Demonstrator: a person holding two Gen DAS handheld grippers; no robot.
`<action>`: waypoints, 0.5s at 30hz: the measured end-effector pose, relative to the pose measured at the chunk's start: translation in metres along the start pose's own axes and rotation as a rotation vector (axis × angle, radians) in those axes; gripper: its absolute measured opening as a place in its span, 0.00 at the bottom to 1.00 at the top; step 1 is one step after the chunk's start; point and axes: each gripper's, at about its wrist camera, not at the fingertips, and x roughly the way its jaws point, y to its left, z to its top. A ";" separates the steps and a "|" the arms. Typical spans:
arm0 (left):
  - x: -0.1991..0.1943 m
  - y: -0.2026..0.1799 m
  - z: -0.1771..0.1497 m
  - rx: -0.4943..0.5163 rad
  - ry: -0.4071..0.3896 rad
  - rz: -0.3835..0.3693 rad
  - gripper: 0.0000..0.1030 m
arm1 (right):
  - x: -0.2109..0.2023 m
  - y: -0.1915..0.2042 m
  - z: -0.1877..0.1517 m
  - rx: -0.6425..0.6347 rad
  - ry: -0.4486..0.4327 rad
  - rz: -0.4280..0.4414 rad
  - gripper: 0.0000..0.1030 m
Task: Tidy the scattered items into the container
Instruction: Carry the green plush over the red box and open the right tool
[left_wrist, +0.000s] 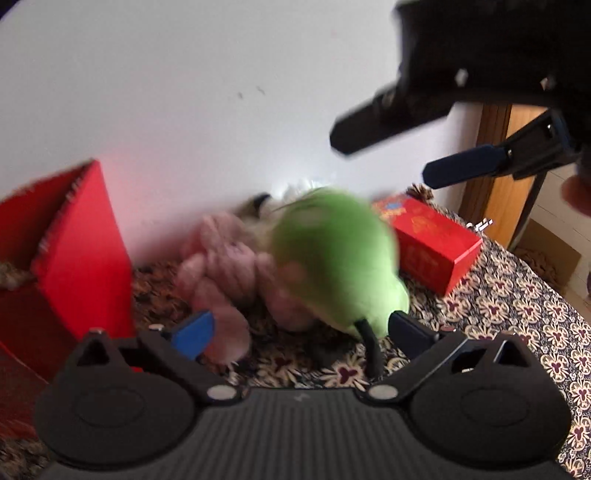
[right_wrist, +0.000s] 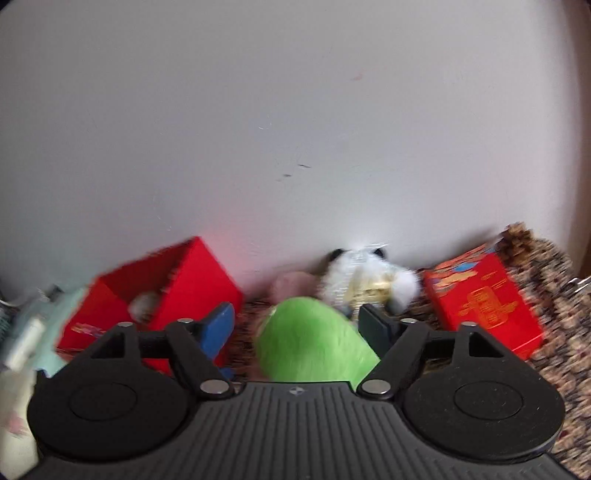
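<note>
**Green plush lined up, red box waiting on the left**

The left gripper (left_wrist: 299, 332) sits low over the patterned floral cloth (left_wrist: 517, 295), fingers spread wide and holding nothing; one blue-padded finger is by the fuzzy pink plush toy (left_wrist: 221, 258), the other just at the base of the rounded green plush toy (left_wrist: 332, 258), whose dark stem pokes down between them; the right gripper (left_wrist: 380, 162) hangs above, also well apart and empty, and from its own camera the same green plush (right_wrist: 314, 343) fills the gap between its fingers.

My read: the green one is the next pick; whichever tool takes it should close on the soft body, not the thin stem, and squeeze firmly, since plush gives; then lift clear of the pink toy before swinging left to the open red cardboard box (left_wrist: 74, 240), which already seems to hold something furry.

Hard to call: both views are motion-blurred; whether either finger touches the green plush I cannot tell; the black-and-white panda plush (right_wrist: 365, 280) is half hidden behind it; the closed red printed carton (left_wrist: 436, 243) stands to the right; the pale clutter at the right view's left edge is unreadable.
</note>
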 end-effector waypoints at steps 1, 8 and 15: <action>-0.002 -0.005 -0.001 -0.009 0.009 -0.008 0.95 | 0.008 0.002 -0.002 -0.040 0.018 -0.037 0.80; 0.020 -0.016 -0.001 0.016 0.045 -0.030 0.79 | 0.051 -0.013 -0.018 -0.015 0.119 0.082 0.94; 0.022 -0.019 0.008 -0.010 0.037 -0.055 0.69 | 0.050 -0.015 -0.028 0.074 0.150 0.155 0.78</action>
